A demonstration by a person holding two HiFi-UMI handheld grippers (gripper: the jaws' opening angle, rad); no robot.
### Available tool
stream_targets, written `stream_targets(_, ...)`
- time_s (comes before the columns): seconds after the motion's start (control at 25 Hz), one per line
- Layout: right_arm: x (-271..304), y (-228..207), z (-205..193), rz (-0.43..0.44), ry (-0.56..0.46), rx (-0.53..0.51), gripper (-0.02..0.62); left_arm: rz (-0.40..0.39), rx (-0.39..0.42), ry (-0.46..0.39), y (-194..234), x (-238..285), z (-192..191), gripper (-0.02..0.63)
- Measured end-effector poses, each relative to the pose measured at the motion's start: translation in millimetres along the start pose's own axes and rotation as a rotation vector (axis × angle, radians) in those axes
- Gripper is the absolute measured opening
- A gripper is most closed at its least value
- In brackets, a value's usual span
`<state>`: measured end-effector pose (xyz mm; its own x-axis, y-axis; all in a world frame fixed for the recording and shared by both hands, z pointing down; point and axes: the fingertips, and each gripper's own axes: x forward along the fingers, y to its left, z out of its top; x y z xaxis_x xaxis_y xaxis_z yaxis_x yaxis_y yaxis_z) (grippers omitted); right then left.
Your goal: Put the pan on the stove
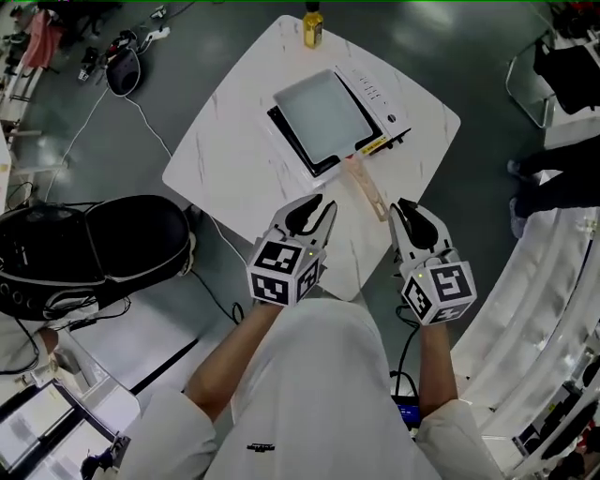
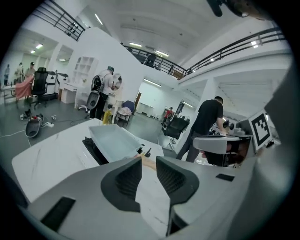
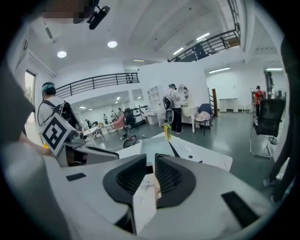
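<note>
A square pale-grey pan (image 1: pixel 323 117) sits on the black-and-white stove (image 1: pixel 382 101) at the far side of the white table (image 1: pixel 225 159). Its wooden handle (image 1: pixel 364 186) points toward me. My left gripper (image 1: pixel 319 208) hovers over the table's near edge, just left of the handle's end, jaws a narrow gap apart with nothing between them. My right gripper (image 1: pixel 405 212) hangs just right of the handle, off the table's edge, jaws also narrowly apart and empty. The left gripper view shows its jaws (image 2: pixel 148 165) aimed at the pan (image 2: pixel 115 140). In the right gripper view, its jaws (image 3: pixel 150 161) frame the handle (image 3: pixel 158 186) beyond them.
A yellow bottle (image 1: pixel 312 26) stands at the table's far corner behind the stove. On the floor to the left lie a black bag (image 1: pixel 94 248) and cables (image 1: pixel 89 112). White racks (image 1: pixel 553 300) and a person's legs (image 1: pixel 553 178) are at the right.
</note>
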<state>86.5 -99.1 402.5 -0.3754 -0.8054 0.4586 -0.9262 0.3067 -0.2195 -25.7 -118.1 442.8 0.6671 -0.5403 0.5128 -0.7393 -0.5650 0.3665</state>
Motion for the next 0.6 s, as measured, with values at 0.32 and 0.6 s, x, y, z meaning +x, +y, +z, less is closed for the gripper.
stream_targets(0.32,-21.2,25.9,25.3,-0.026,-0.069,-0.005,0.020,0.063,0.059,-0.099,0.5,-55.2,33.9,0.006)
stream_targets(0.6,-25.5,42.9,30.7,-0.027,-0.104,0.008,0.020,0.090,0.129,-0.164,-6.1,-79.5,49.7,0.002)
